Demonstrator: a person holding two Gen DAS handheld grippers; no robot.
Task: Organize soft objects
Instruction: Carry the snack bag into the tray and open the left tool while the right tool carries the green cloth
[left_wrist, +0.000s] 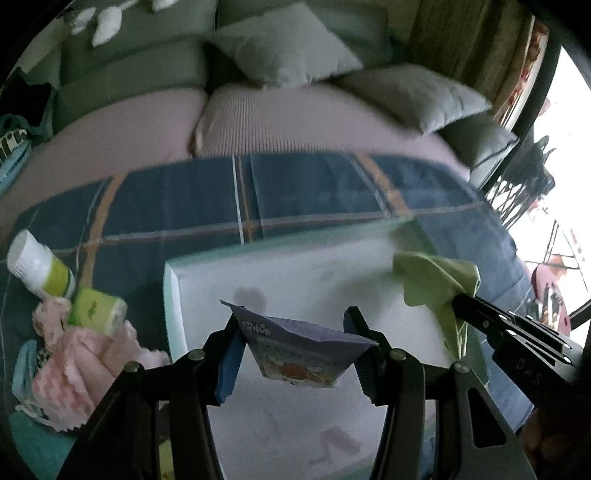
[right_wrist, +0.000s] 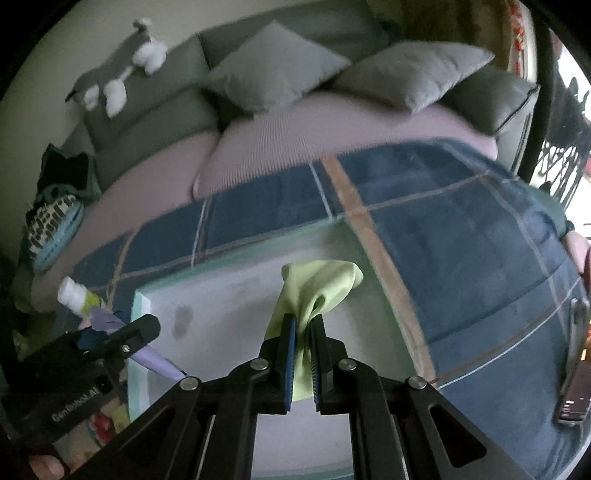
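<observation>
My left gripper (left_wrist: 295, 332) is shut on a flat lilac packet (left_wrist: 295, 347) with a cartoon print, holding it above a white box (left_wrist: 207, 280) with a mint-green rim. My right gripper (right_wrist: 303, 332) is shut on a light green cloth (right_wrist: 321, 284), which bunches above the fingers over the same white box (right_wrist: 229, 302). In the left wrist view the right gripper (left_wrist: 458, 299) enters from the right with the green cloth (left_wrist: 436, 280) hanging from it. In the right wrist view the left gripper (right_wrist: 147, 325) shows at lower left with the lilac packet (right_wrist: 155, 363).
The box rests on a blue plaid blanket (left_wrist: 314, 192) over a pink-covered sofa (left_wrist: 295, 122) with grey cushions (left_wrist: 284, 51). Left of the box lie a white and green bottle (left_wrist: 40, 266), a green pack (left_wrist: 96, 310) and pink cloths (left_wrist: 70, 373). A plush dog (right_wrist: 118, 70) sits on the sofa back.
</observation>
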